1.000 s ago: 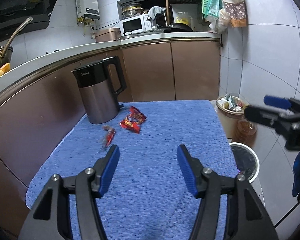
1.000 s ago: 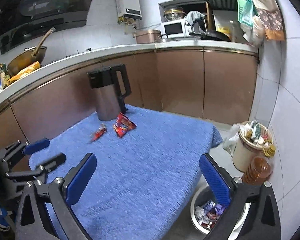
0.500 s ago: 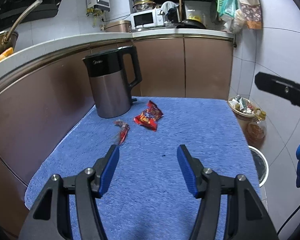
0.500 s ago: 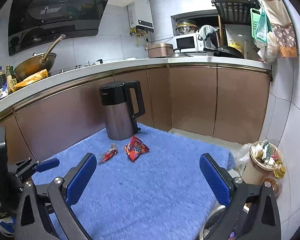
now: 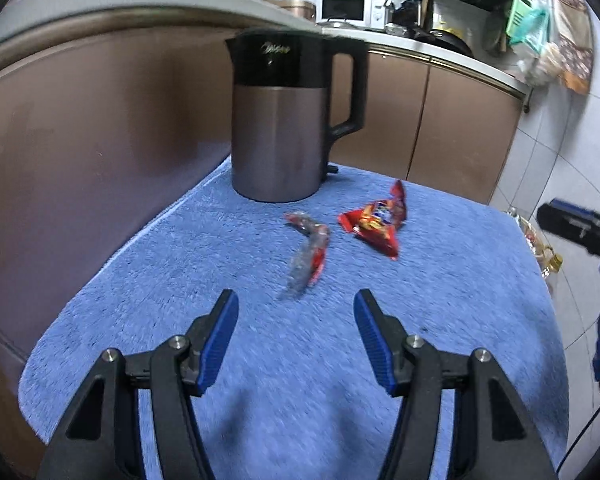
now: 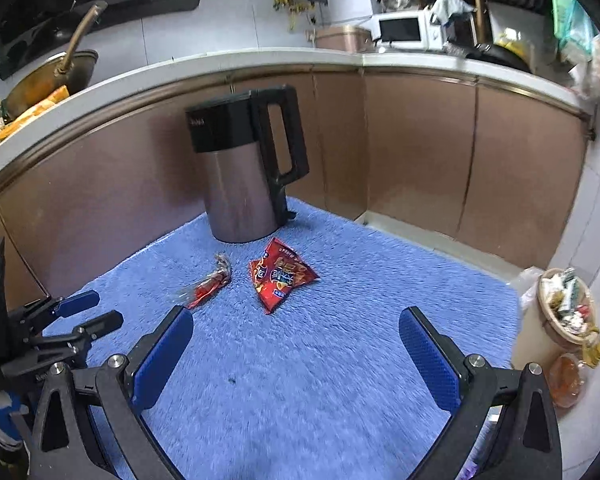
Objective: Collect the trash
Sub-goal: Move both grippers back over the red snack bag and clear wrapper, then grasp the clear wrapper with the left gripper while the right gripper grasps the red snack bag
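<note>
A red snack bag (image 5: 374, 220) (image 6: 280, 276) and a thin clear-and-red wrapper (image 5: 309, 254) (image 6: 209, 285) lie on the blue towel (image 5: 220, 264) (image 6: 340, 352) in front of the kettle. My left gripper (image 5: 296, 320) is open and empty, just short of the thin wrapper. My right gripper (image 6: 296, 344) is open wide and empty, above the towel short of the snack bag. The left gripper also shows at the left edge of the right wrist view (image 6: 84, 314).
A steel and black kettle (image 5: 284, 120) (image 6: 244, 168) stands at the towel's far edge against brown cabinets. A full waste bin (image 6: 564, 312) stands on the floor at the right, with an amber bottle (image 6: 566, 378) beside it.
Both grippers have moved forward and lower toward the two wrappers and the kettle, which now look larger. Both stay open and empty.
</note>
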Demonstrator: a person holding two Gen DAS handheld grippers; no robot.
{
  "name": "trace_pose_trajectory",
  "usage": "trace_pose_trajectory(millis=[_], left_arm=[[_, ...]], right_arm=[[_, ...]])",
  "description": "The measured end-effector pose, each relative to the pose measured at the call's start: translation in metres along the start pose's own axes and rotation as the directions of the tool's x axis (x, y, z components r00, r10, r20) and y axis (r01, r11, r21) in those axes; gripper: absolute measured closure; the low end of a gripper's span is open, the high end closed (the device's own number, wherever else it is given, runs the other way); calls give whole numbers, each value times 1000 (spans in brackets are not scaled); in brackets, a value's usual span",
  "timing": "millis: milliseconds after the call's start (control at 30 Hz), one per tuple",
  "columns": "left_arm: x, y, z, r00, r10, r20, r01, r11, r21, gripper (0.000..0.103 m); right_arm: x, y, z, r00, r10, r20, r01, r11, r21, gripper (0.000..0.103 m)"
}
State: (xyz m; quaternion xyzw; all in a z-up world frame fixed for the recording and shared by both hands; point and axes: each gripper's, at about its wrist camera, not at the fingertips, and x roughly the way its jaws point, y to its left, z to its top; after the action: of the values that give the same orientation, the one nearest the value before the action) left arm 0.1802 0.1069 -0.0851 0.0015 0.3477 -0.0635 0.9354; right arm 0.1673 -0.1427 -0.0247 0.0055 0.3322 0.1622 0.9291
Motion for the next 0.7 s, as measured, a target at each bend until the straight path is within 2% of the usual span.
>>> trace_pose_trajectory(millis=[267,700], left_arm=[[45,5,19,999,-48,-26,48,999,1,45],[72,-14,24,999,-42,-10,42,998,36,45]], right_arm=[[67,-6,5,998,32,-61,-31,999,28,0],[104,-9,0,993,52,-102,-48,998,38,0]])
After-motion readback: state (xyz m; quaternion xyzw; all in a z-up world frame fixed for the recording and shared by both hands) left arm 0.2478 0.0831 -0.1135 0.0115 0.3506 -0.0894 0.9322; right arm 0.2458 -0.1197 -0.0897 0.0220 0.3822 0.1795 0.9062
